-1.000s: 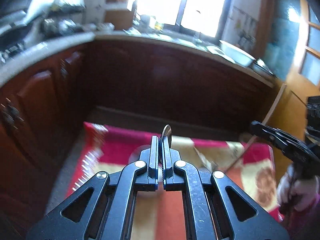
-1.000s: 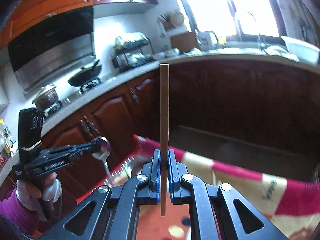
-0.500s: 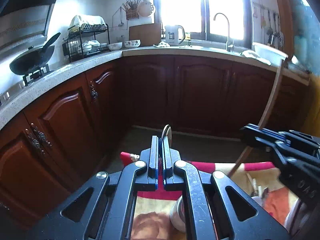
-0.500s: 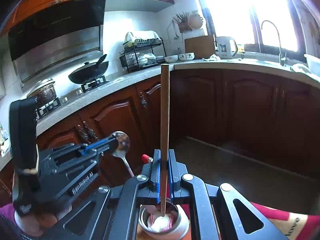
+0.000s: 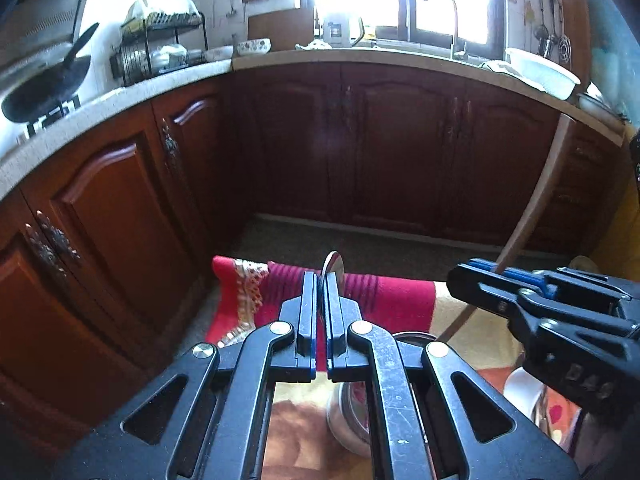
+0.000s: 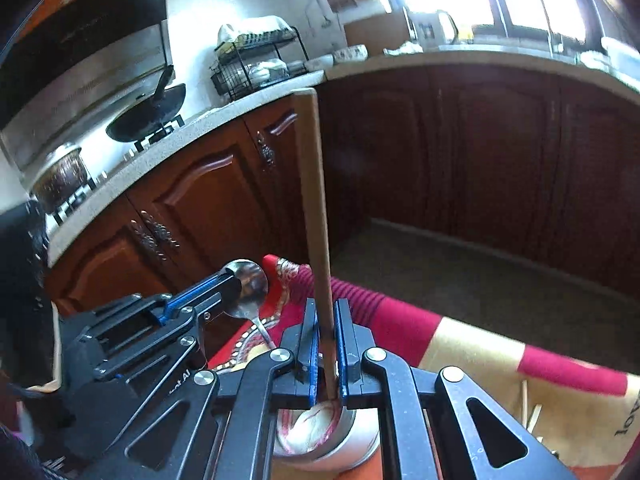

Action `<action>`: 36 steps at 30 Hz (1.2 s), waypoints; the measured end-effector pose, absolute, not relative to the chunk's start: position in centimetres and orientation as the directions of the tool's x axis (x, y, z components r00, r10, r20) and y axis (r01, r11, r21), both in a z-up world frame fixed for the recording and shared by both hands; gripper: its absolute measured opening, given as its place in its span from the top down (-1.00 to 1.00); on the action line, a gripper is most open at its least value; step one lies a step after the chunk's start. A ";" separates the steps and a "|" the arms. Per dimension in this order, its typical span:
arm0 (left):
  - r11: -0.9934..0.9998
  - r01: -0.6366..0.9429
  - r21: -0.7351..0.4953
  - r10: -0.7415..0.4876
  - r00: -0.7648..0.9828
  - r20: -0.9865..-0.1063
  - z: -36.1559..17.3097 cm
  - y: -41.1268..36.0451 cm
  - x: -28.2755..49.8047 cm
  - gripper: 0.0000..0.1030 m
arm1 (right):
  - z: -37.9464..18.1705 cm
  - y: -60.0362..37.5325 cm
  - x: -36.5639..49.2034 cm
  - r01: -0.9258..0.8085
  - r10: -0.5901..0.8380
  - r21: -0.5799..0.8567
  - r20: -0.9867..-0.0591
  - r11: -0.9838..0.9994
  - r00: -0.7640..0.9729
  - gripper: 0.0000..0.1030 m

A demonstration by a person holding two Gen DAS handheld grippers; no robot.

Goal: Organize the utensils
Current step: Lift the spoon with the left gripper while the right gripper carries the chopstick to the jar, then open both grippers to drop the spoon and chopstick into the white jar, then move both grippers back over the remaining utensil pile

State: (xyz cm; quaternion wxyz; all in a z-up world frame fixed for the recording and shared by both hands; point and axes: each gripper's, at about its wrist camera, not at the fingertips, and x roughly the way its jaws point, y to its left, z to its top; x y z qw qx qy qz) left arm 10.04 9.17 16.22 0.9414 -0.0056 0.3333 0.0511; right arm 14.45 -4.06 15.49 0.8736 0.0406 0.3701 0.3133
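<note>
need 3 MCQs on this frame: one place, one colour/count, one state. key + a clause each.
1. Where is the metal cup?
A. on the stove
B. under the right gripper, on the patterned cloth
C. on the dish rack

2. What colour are the pads inside the left gripper fingers?
A. blue
B. yellow
C. white

3. What is the state of the wooden stick?
A. lying flat on the cloth
B. leaning against a cabinet
C. clamped near-upright in the right gripper

Key:
1 B: the cup's rim shows just below the right fingers, with the cloth around it.
2 A: blue strips line the inner faces of the fingers that pinch the metal spoon.
3 C: the stick rises from between the shut fingers, its lower end at the cup's mouth.
</note>
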 end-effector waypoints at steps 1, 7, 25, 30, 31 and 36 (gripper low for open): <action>0.995 -0.095 0.011 0.080 0.770 -0.633 16.3 9.3 10.0 0.91 | 15.6 -4.5 14.3 -0.514 0.580 0.309 -0.617 0.800 0.532 0.30; 0.995 -0.092 -0.031 0.053 0.780 -0.624 17.5 9.6 8.5 0.18 | 16.1 -7.4 12.6 -0.484 0.585 0.345 -0.607 0.804 0.538 0.28; 0.999 -0.022 -0.037 -0.006 0.785 -0.620 18.4 5.1 2.2 0.09 | 16.7 -11.9 6.8 -0.445 0.546 0.329 -0.615 0.833 0.568 0.27; 0.999 0.004 -0.041 -0.029 0.781 -0.624 18.1 3.5 1.1 0.08 | 16.5 -13.5 4.9 -0.419 0.503 0.294 -0.636 0.859 0.586 0.22; 0.999 0.011 -0.044 -0.036 0.779 -0.626 18.0 3.2 0.9 0.08 | 16.5 -13.8 4.7 -0.415 0.497 0.290 -0.638 0.862 0.587 0.22; 0.996 0.051 -0.066 -0.082 0.763 -0.642 17.4 1.3 0.0 0.00 | 15.7 -16.4 3.1 -0.379 0.460 0.275 -0.658 0.884 0.596 0.22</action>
